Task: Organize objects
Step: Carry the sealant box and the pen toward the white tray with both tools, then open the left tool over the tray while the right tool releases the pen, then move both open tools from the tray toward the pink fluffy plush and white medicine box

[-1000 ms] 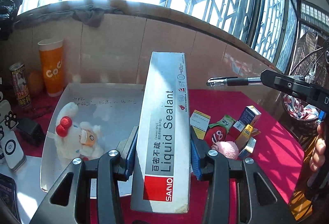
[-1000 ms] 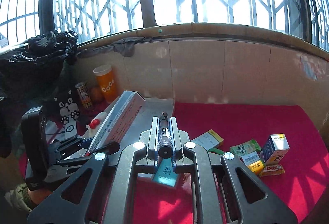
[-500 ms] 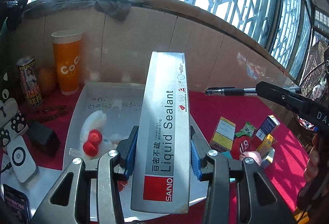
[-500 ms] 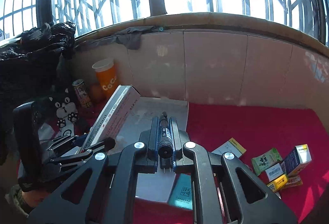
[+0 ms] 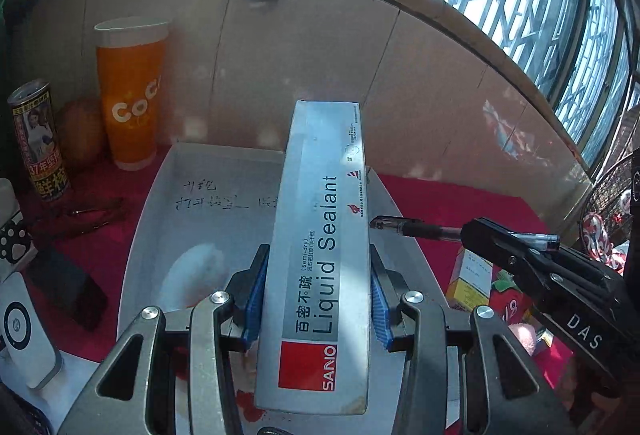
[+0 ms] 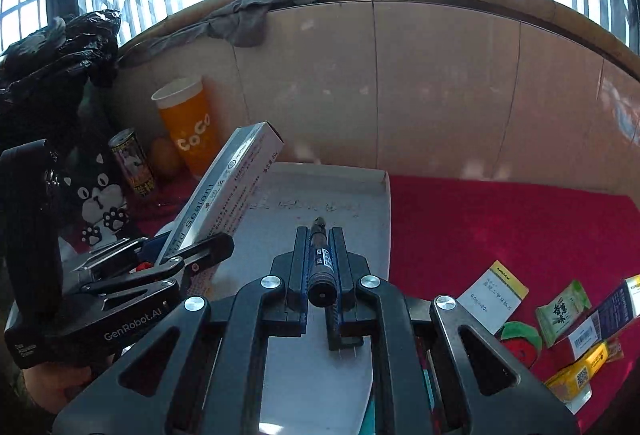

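Left tool pinches sealant box, frame centre, above white tray; right tool clamps pen. Risk: box and pen collide over tray, knocking either loose.

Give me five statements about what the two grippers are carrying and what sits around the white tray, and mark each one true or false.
1. The left gripper grips a sealant box. True.
2. The right gripper is empty. False: it is shut on a pen.
3. The orange cup lies on its side. False: it stands upright.
4. The cloth under the tray is red. True.
5. The drink can stands inside the tray. False: it stands outside it, near the cup.
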A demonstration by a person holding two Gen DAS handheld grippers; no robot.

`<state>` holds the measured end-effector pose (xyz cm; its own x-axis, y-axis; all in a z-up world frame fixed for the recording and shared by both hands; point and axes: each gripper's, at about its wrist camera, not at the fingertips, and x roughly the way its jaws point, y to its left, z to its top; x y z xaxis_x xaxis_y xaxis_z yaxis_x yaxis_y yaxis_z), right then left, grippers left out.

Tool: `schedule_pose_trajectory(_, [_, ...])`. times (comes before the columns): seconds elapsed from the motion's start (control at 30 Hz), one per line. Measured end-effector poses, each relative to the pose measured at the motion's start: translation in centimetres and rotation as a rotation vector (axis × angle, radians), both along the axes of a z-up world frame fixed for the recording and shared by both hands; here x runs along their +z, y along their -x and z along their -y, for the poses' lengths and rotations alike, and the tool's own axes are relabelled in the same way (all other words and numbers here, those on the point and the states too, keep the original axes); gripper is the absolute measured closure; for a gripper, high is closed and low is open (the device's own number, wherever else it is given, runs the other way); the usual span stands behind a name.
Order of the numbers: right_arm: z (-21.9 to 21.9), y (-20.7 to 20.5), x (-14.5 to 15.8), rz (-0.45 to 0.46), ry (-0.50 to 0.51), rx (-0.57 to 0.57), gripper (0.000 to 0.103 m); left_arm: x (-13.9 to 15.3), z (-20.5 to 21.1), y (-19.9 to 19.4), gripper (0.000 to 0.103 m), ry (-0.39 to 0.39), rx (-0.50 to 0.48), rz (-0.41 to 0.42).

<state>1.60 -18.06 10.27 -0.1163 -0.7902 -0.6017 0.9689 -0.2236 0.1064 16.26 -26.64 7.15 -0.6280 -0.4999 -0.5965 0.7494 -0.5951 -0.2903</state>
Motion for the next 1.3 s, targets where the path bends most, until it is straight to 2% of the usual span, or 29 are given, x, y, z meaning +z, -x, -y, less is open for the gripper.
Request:
schedule_pose_trajectory(0.27, [2.9,-0.2,-2.7,-0.002,-0.036,-0.033,0.095,-0.3,1.5,0.5,0.06,0.009,0.021,0.015])
schedule_pose_trajectory(0.53, [4.3,0.2,-4.6,0.061,-0.058,-0.04,0.094,0.0,3.6,1.7,0.059,-0.009,0.022,0.009])
schedule_pose_trajectory(0.57, [4.3,0.0,-4.7,0.069,-0.067,-0.033,0.09,0.0,3.8,1.6,0.059,-0.017,0.032,0.001])
schedule_pose_trajectory(0.6, [4.1,-0.1,-4.8,0.075,-0.071,-0.026,0.075,0.1,3.9,1.4,0.055,-0.027,0.043,-0.006])
schedule_pose_trajectory(0.63, [3.8,-0.2,-4.8,0.077,-0.071,-0.024,0.061,0.1,3.9,1.1,0.04,-0.034,0.058,-0.008])
schedule_pose_trajectory(0.67, [3.4,-0.3,-4.7,0.079,-0.061,-0.023,0.03,0.1,3.8,0.8,0.028,-0.034,0.078,-0.013])
schedule_pose_trajectory(0.7, [2.9,-0.4,-4.5,0.079,-0.046,-0.024,0.016,0.2,3.6,0.4,0.01,-0.024,0.098,-0.023])
schedule_pose_trajectory(0.73, [2.4,-0.6,-4.2,0.076,-0.033,-0.023,0.016,0.4,3.4,0.0,0.0,-0.012,0.119,-0.031])
schedule_pose_trajectory(1.0, [-1.5,-1.3,-1.5,0.068,0.057,-0.025,0.016,2.6,1.4,-2.0,0.0,0.056,0.191,-0.089])
schedule_pose_trajectory(1.3, [-4.8,-0.4,0.1,0.101,0.097,-0.064,0.016,4.3,-1.9,-1.1,0.0,0.143,0.19,-0.037])
